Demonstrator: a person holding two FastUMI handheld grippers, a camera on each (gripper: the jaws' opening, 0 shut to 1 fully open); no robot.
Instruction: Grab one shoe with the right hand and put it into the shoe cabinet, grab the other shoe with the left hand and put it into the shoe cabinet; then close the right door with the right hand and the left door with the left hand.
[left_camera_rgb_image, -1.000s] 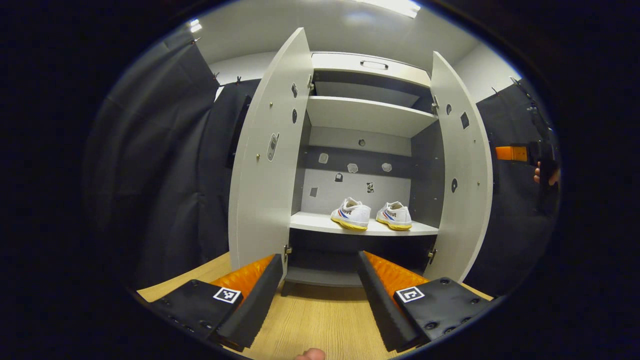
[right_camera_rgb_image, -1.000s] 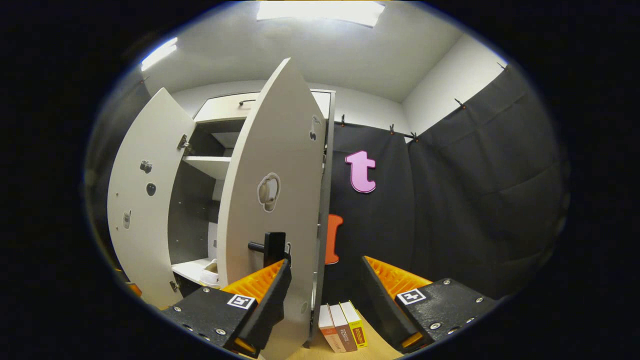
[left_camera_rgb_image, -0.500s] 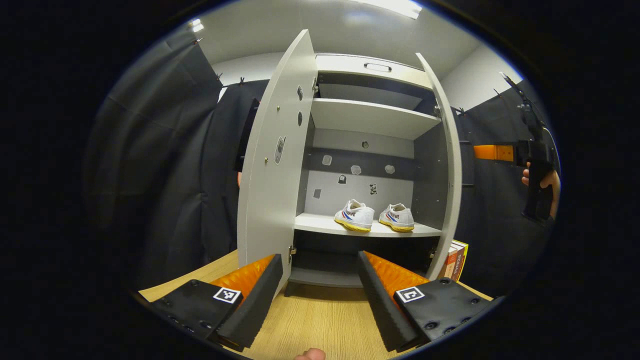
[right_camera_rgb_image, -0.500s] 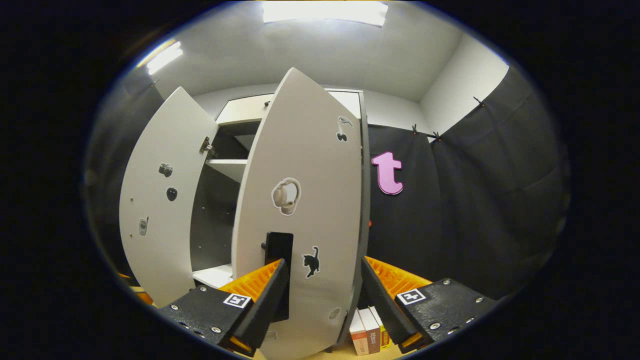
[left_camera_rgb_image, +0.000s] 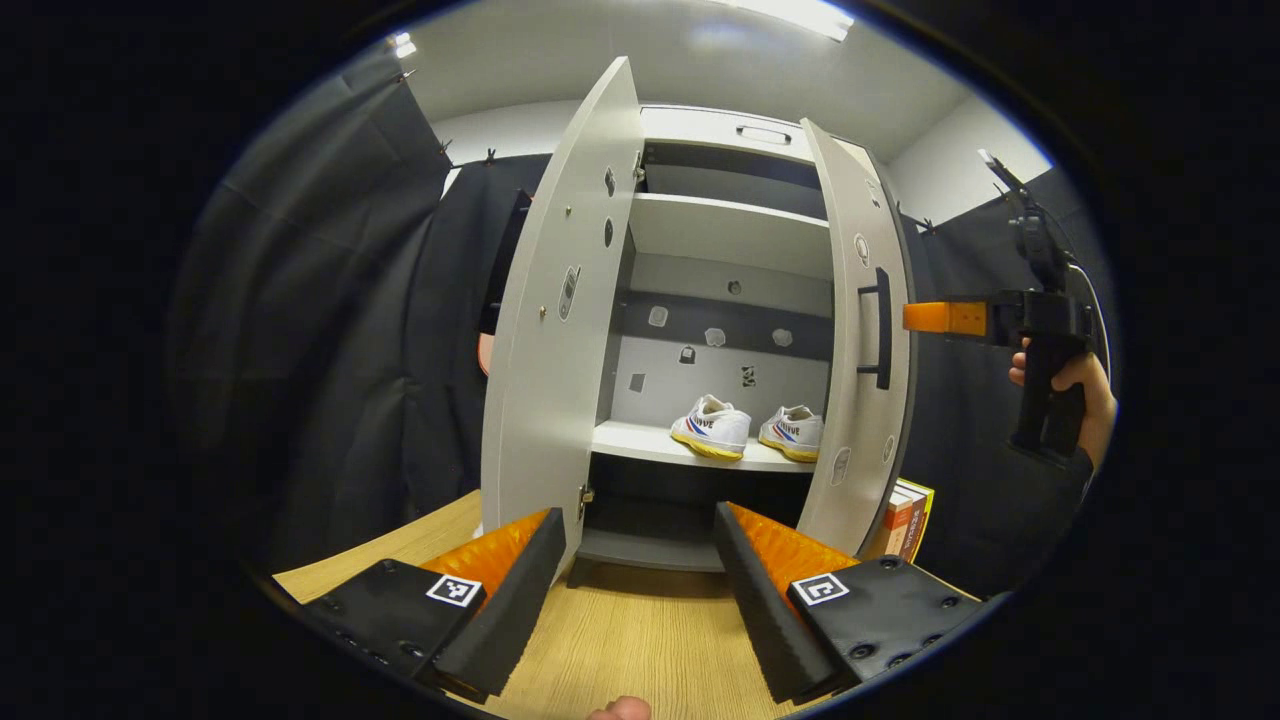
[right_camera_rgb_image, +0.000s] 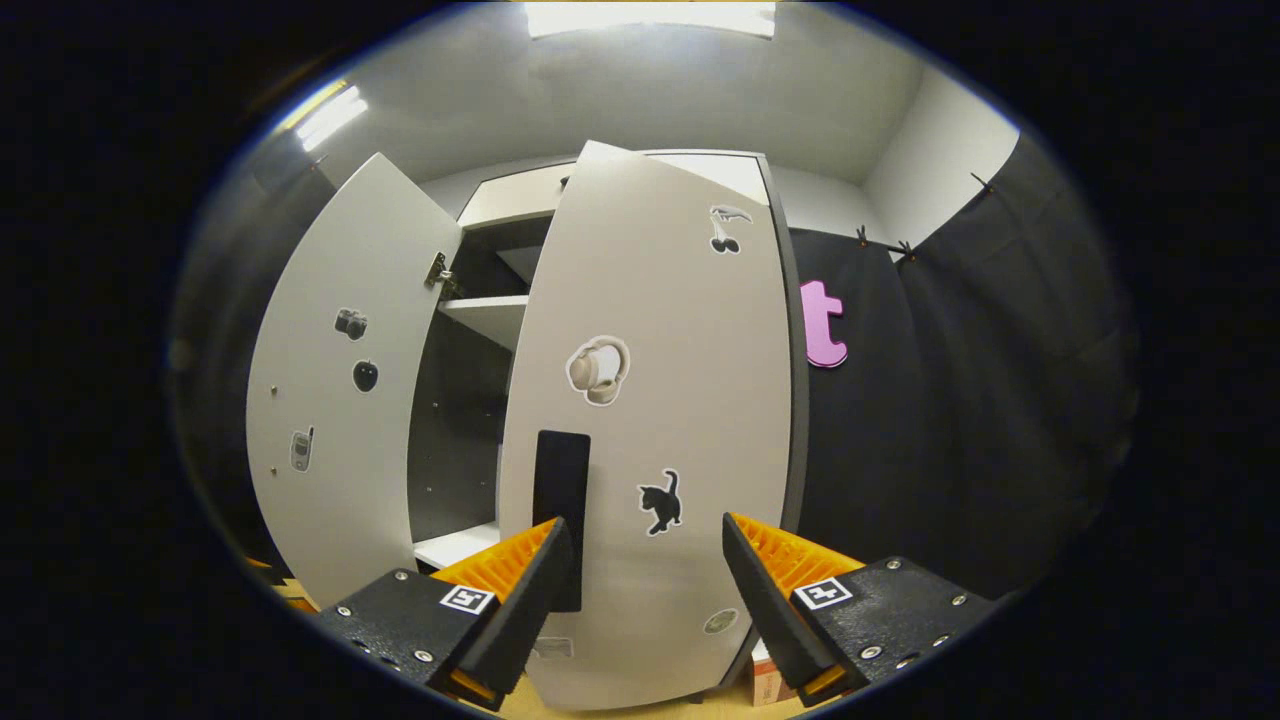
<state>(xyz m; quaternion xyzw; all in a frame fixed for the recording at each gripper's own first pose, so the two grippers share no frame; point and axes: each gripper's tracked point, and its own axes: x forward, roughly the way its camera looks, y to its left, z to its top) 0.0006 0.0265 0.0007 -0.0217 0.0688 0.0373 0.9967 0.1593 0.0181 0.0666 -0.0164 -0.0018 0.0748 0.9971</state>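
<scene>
Right door (right_camera_rgb_image: 650, 420) against right gripper (right_camera_rgb_image: 648, 590) (ajar)

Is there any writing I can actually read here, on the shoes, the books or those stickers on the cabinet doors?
Shoes: dark lettering on the side, too blurred to read.
Books: print on the spines, too small to read.
Door stickers: pictures only, no words.
Square tags: black-and-white patterns, not words.
Nothing here reads clearly.

Both claws, left (left_camera_rgb_image: 635, 560) and right (right_camera_rgb_image: 645, 570), gape empty.
</scene>
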